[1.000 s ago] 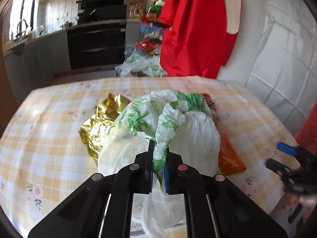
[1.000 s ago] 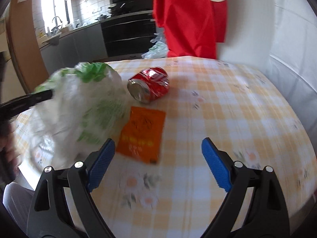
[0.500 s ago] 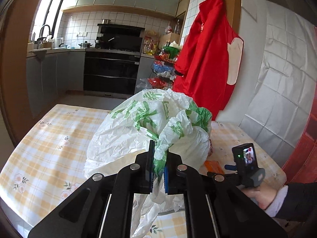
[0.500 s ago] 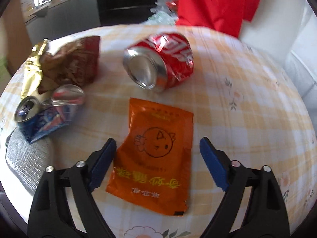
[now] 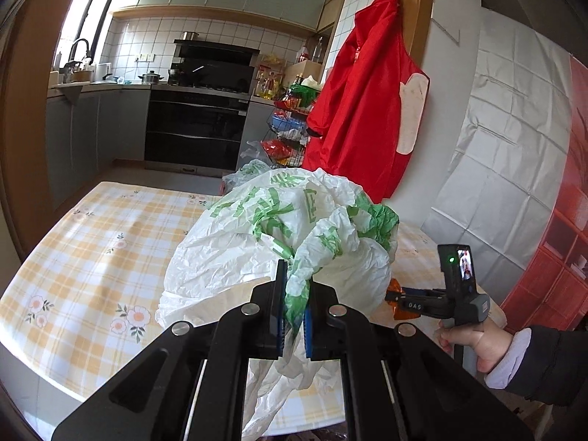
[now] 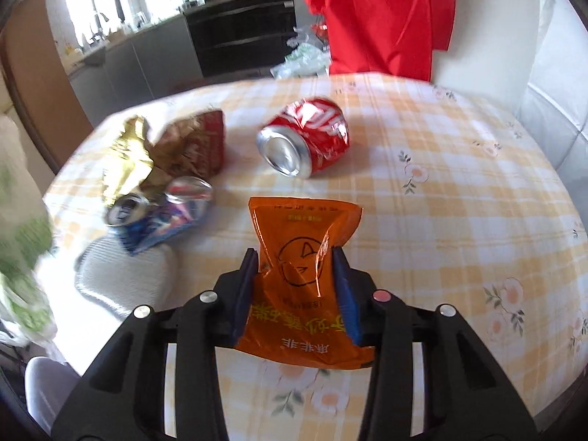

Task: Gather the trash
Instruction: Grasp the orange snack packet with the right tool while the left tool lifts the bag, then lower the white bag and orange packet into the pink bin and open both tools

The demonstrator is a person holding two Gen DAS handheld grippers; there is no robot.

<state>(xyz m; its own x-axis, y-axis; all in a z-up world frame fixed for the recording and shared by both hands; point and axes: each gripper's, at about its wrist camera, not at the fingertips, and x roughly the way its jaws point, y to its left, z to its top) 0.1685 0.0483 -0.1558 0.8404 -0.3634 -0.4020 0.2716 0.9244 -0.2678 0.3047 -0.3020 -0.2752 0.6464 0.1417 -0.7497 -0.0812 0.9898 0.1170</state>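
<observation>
Right tongs (image 6: 297, 290) closing, crumpling flat orange foil sachet (image 6: 301, 257); left tongs (image 5: 294, 312) clamping white-green plastic bag (image 5: 279, 235), lifting off surface (image 6: 459, 191).

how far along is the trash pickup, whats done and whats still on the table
Early. Done: the left gripper is shut on the white and green plastic bag, held ready. In hand: the right gripper has just been closing on the orange packet, which buckles between its fingers. Left on the table: the red can, the blue can and the gold and brown wrapper.
</observation>
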